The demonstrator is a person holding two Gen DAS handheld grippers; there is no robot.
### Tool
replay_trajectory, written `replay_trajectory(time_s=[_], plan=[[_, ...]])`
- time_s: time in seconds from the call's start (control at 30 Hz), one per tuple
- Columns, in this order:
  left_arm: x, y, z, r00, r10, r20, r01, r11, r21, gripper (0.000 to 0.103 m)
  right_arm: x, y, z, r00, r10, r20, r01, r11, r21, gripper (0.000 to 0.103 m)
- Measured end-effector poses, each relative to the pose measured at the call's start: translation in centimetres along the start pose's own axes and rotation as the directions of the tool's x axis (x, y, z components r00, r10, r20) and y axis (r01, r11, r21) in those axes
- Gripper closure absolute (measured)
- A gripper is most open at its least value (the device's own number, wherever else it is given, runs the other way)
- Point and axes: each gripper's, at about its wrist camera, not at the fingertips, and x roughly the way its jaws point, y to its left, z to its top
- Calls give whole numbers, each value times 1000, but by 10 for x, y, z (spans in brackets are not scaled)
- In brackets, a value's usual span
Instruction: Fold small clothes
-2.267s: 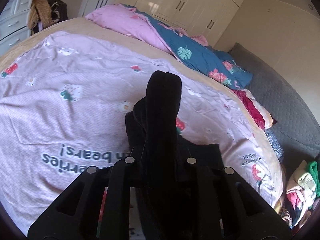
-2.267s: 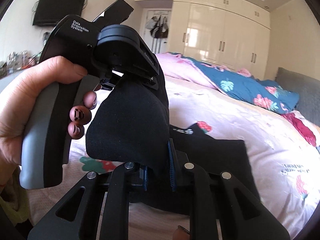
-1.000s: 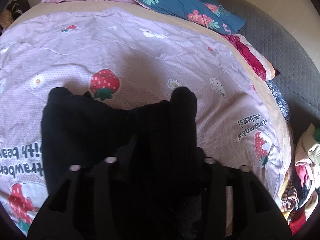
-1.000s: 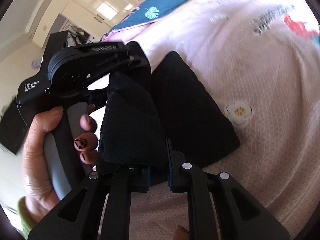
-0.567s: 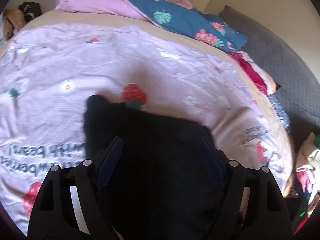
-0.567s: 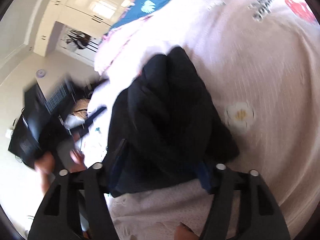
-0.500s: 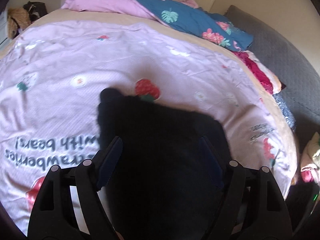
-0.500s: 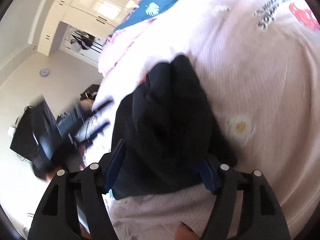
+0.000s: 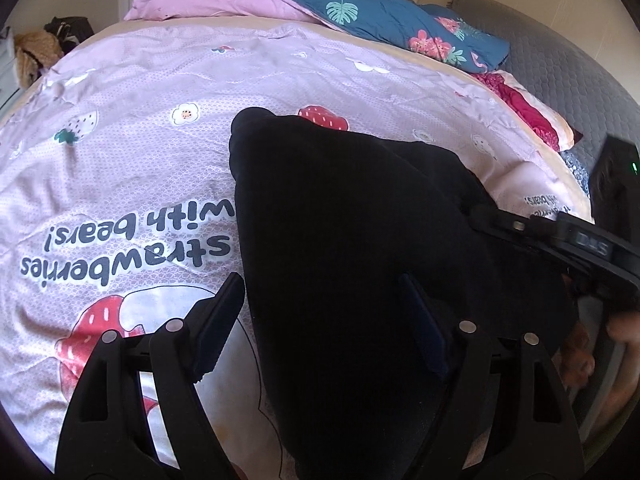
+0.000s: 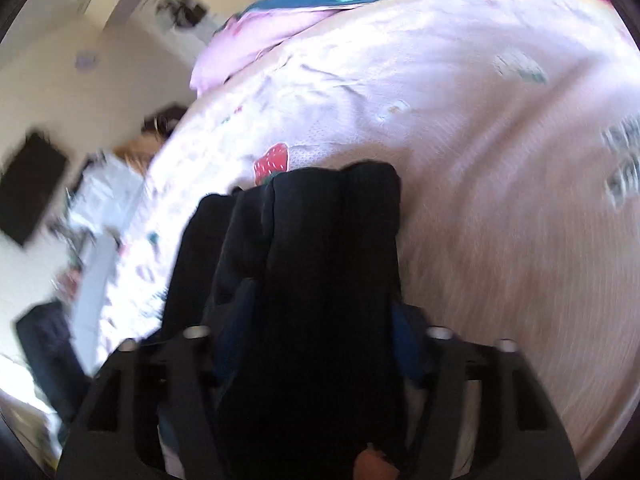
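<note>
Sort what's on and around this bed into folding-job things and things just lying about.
Job: black garment; left gripper, open over it; right gripper, jaws closing on its bunched fabric.

Lying about: strawberry bedspread, pink pillow, blue floral quilt.

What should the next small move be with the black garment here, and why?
Probably let the right gripper, whose jaws are closing around a bunched fold of the black garment, finish its pinch; the left gripper stands open over the cloth on the pink bedspread.

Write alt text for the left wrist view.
A black garment lies folded on a pink strawberry-print bedspread, between the left gripper's open jaws. The right gripper enters from the right edge.
</note>
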Motion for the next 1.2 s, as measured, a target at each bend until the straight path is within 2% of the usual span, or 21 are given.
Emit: replay_trajectory(time_s=[0.03, 0.07, 0.2, 0.23, 0.33, 0.47, 0.57, 0.63, 0.67, 0.7, 0.73, 0.8, 0.93, 0.97, 1.0, 1.13, 1.2], plan=[[-1, 0, -1, 1000, 2, 3, -3, 1000, 3, 32, 0, 5, -1, 1000, -25, 7, 26, 999, -35, 86], [-2, 0, -3, 1000, 3, 4, -3, 1000, 5, 32, -1, 10, 0, 999, -31, 24, 32, 997, -69, 88], [-9, 0, -8, 1000, 3, 12, -3, 1000, 4, 32, -30, 40, -2, 987, 39, 153, -7, 979, -206, 89], [-10, 0, -10, 1000, 6, 15, -6, 1000, 7, 32, -27, 40, -1, 987, 24, 158, 11, 976, -216, 89], [-9, -1, -16, 1000, -12, 4, 12, 1000, 6, 31, 2, 20, -2, 991, -103, 86, 118, 975, -190, 89], [-9, -3, -20, 1000, -20, -1, 20, 1000, 2, 30, 7, 6, -4, 990, -112, 80, 124, 980, -157, 89], [-12, -8, -22, 1000, -13, 0, 13, 1000, 17, 30, 10, 11, -8, 981, -163, 101, 180, 965, -190, 87], [-14, -10, -23, 1000, -7, 2, 7, 1000, 24, 30, 6, 9, -11, 975, -191, 115, 210, 961, -181, 82], [-14, -10, -23, 1000, -3, 3, 3, 1000, 23, 30, 4, 7, -12, 973, -199, 120, 219, 960, -175, 75], [-15, -10, -23, 1000, -3, 2, 2, 1000, 16, 30, 1, 5, -15, 969, -213, 127, 232, 959, -162, 63], [-15, -10, -24, 1000, -3, 2, 3, 1000, 10, 30, -4, 3, -16, 967, -218, 134, 238, 959, -152, 57], [-17, -12, -25, 1000, 7, 6, -7, 1000, 15, 30, -13, 0, -20, 966, -213, 146, 232, 964, -130, 47], [-20, -12, -25, 1000, 11, 8, -11, 1000, 9, 30, -33, 0, -26, 963, -193, 187, 211, 974, -86, 35], [-20, -11, -24, 1000, 11, 6, -11, 1000, 7, 27, -38, 2, -28, 961, -192, 199, 211, 975, -76, 24], [-21, -11, -25, 1000, 17, 8, -17, 1000, 7, 26, -43, 3, -29, 959, -186, 216, 205, 976, -68, 19], [-30, -10, -28, 1000, 16, 14, -16, 1000, 3, 25, -65, 12, -38, 948, -167, 271, 190, 980, -61, 17], [-36, -11, -30, 1000, 18, 24, -18, 1000, 8, 22, -76, 16, -46, 945, -149, 292, 178, 981, -73, 11]])
